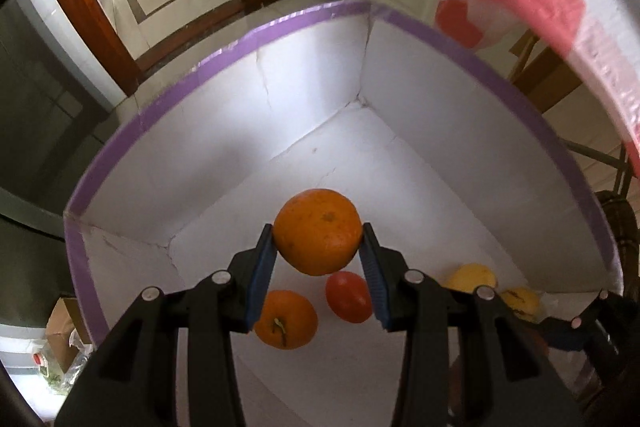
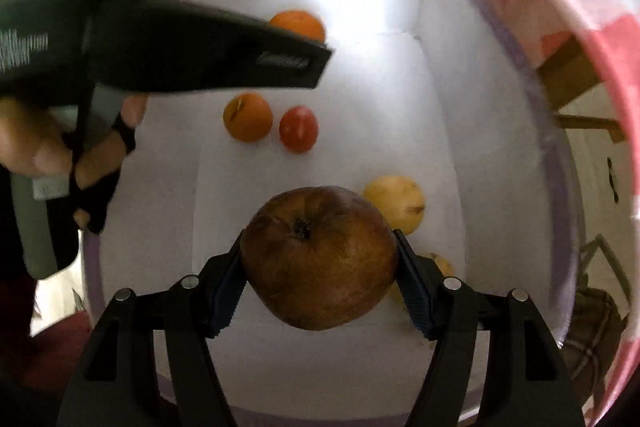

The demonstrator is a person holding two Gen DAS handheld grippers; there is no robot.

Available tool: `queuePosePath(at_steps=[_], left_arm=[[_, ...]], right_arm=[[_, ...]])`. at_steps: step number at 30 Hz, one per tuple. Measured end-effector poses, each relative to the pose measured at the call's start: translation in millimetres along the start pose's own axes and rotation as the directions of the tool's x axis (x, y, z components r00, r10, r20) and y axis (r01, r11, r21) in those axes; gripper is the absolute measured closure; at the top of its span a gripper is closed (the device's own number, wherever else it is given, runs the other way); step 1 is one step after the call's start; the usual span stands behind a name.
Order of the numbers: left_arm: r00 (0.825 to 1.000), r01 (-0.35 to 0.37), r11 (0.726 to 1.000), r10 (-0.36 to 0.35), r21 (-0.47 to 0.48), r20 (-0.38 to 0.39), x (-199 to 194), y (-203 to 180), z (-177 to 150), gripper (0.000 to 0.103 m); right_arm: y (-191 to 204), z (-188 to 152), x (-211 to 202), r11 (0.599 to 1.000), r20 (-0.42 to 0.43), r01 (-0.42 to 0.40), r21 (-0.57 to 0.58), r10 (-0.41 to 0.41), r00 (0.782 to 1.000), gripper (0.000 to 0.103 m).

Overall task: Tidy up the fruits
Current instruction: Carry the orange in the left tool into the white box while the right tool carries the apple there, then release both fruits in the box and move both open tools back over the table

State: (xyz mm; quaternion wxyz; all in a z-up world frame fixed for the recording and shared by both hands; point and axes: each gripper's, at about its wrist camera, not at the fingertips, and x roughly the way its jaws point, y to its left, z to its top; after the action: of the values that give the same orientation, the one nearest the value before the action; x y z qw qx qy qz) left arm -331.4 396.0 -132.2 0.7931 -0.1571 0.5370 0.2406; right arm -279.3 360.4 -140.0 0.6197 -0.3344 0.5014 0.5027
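Four fruits already lie in the white box (image 1: 224, 131). The left gripper (image 1: 318, 259) clasps an orange (image 1: 318, 231), the right gripper (image 2: 320, 287) a brown apple (image 2: 320, 259); both hang above the box, not yet released.

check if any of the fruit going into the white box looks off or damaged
Yes: the fruit in the right gripper, an apple-shaped brown fruit, is dark, dull and blotchy, as if rotten or badly bruised. The orange in the left gripper and the fruit lying in the box look bright and sound. The box walls show creases.
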Motion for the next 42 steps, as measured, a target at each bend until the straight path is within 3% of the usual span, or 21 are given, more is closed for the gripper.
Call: queuePosePath(at_steps=[7, 8, 9, 10, 12, 15, 17, 18, 20, 21, 22, 24, 26, 27, 28, 30, 31, 34, 37, 40, 42], left_arm=[[1.0, -0.008, 1.0, 0.007, -0.02, -0.02, 3.2, 0.1, 2.2, 0.058], [1.0, -0.014, 1.0, 0.013, -0.027, -0.019, 3.2, 0.8, 4.1, 0.055], [1.0, -0.017, 0.999, 0.017, -0.033, -0.015, 3.5, 1.7, 4.9, 0.043], [1.0, -0.029, 0.998, 0.029, -0.048, -0.004, 2.6, 3.2, 7.8, 0.029], [0.998, -0.05, 0.997, 0.052, -0.064, 0.028, -6.5, 5.8, 11.6, 0.021], [0.993, -0.093, 0.993, 0.098, -0.067, 0.067, -23.2, 6.4, 20.1, 0.02], [0.979, -0.136, 0.988, 0.146, -0.078, 0.143, -50.0, 3.1, 30.8, 0.015], [0.968, -0.148, 0.986, 0.161, -0.082, 0.192, -64.6, 0.0, 36.5, 0.01], [0.928, -0.155, 0.983, 0.178, -0.095, 0.328, -104.6, -13.0, 49.5, 0.003], [0.896, -0.141, 0.985, 0.17, -0.1, 0.409, -129.9, -24.9, 56.7, 0.001], [0.876, -0.122, 0.988, 0.151, -0.093, 0.459, -146.5, -35.0, 62.1, 0.001], [0.843, -0.064, 0.997, 0.079, -0.046, 0.532, -174.5, -61.4, 73.2, 0.001], [0.835, 0.012, 0.999, -0.037, 0.049, 0.549, -196.0, -104.5, 88.9, 0.001], [0.837, 0.049, 0.995, -0.091, 0.092, 0.539, -201.4, -124.5, 95.9, 0.001], [0.838, 0.094, 0.985, -0.156, 0.143, 0.523, -206.8, -152.1, 103.7, 0.001], [0.825, 0.178, 0.956, -0.274, 0.233, 0.494, -211.4, -210.1, 116.6, 0.001], [0.821, 0.199, 0.944, -0.307, 0.262, 0.482, -209.9, -230.7, 119.9, 0.002], [0.81, 0.258, 0.895, -0.406, 0.364, 0.424, -193.6, -319.8, 134.3, 0.002], [0.808, 0.335, 0.862, -0.471, 0.381, 0.355, -170.6, -393.7, 155.4, 0.002], [0.795, 0.399, 0.854, -0.504, 0.333, 0.339, -150.9, -454.4, 186.4, 0.002], [0.79, 0.428, 0.854, -0.513, 0.295, 0.337, -139.9, -480.4, 198.0, 0.002]], right_arm=[[12.2, 0.4, 9.3, 0.996, -0.044, 0.018, -0.09, -0.022, 0.999, 0.035], [13.0, -0.3, 8.7, 0.995, -0.047, 0.025, -0.1, -0.03, 0.998, 0.035], [13.8, -1.0, 6.5, 0.994, -0.041, 0.03, -0.107, -0.035, 0.999, 0.033], [15.2, -1.0, -0.2, 0.993, -0.009, 0.033, -0.115, -0.035, 0.999, 0.03], [16.0, -0.3, -15.9, 0.992, 0.046, 0.034, -0.123, -0.029, 0.999, 0.023], [12.3, -3.7, -55.2, 0.992, 0.145, 0.033, -0.123, -0.015, 0.989, 0.023], [5.6, -6.0, -83.4, 0.993, 0.218, 0.037, -0.108, -0.012, 0.976, 0.023], [-2.8, -8.5, -109.7, 0.996, 0.288, 0.034, -0.08, -0.01, 0.958, 0.023], [-18.4, -12.3, -148.5, 0.999, 0.387, 0.028, -0.031, -0.014, 0.922, 0.023], [-27.7, -16.2, -169.6, 1.0, 0.439, 0.031, -0.003, -0.026, 0.898, 0.023], [-42.9, -24.0, -200.9, 0.998, 0.515, 0.042, 0.044, -0.059, 0.855, 0.023], [-64.0, -36.2, -236.7, 0.991, 0.594, 0.065, 0.114, -0.121, 0.796, 0.019], [-94.4, -59.4, -274.6, 0.97, 0.662, 0.094, 0.223, -0.221, 0.716, 0.016], [-113.7, -74.6, -292.1, 0.95, 0.679, 0.114, 0.292, -0.29, 0.675, 0.016], [-129.7, -86.2, -303.4, 0.931, 0.678, 0.128, 0.341, -0.338, 0.653, 0.016], [-162.0, -108.7, -316.4, 0.881, 0.651, 0.15, 0.448, -0.437, 0.62, 0.016], [-187.0, -124.7, -322.8, 0.835, 0.616, 0.151, 0.53, -0.501, 0.608, 0.016], [-251.6, -164.8, -327.0, 0.702, 0.514, 0.12, 0.702, -0.615, 0.597, 0.016], [-310.1, -200.0, -322.7, 0.555, 0.394, 0.11, 0.825, -0.702, 0.593, 0.016], [-359.3, -230.8, -321.5, 0.439, 0.307, 0.093, 0.894, -0.749, 0.587, 0.016], [-387.7, -246.7, -322.7, 0.373, 0.256, 0.079, 0.924, -0.761, 0.596, 0.016]])
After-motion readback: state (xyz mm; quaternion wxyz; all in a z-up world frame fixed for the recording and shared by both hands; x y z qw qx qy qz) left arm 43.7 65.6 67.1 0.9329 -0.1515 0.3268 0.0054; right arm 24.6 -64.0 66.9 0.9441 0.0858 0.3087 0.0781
